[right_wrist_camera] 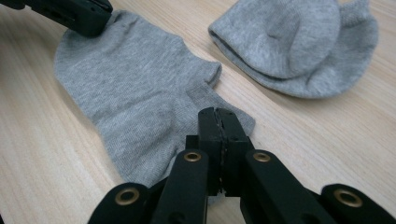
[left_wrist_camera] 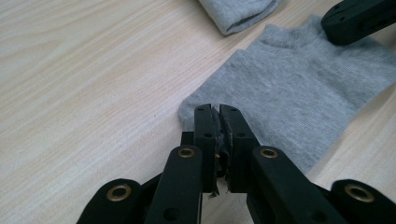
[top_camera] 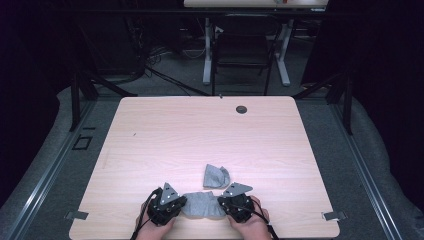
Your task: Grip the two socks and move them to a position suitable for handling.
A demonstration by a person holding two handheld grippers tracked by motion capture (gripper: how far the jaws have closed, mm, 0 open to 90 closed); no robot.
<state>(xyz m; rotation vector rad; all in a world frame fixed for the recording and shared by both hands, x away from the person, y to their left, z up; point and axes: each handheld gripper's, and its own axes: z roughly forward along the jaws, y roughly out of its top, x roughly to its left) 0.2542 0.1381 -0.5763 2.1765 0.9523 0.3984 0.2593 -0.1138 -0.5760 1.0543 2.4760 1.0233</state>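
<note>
Pinching flat sock [top_camera: 202, 205] at both ends, near table [top_camera: 165, 135] edge.

Lying spread between grippers, near centre; left gripper [left_wrist_camera: 216, 111] jaws clamping shut on left edge of sock [left_wrist_camera: 299, 88], right gripper [right_wrist_camera: 219, 114] jaws shut on right edge [right_wrist_camera: 140, 93]. Looking light, thin, limp knit, so likely sagging and stretching if lifted; not fragile, not slippery. Best gripping at hem edges or cuff, pinching both layers. Second sock [top_camera: 216, 176] sitting just beyond, slightly right, folded over on itself [right_wrist_camera: 299, 42], apart from first. No containers on table, nothing to hold socks.
</note>
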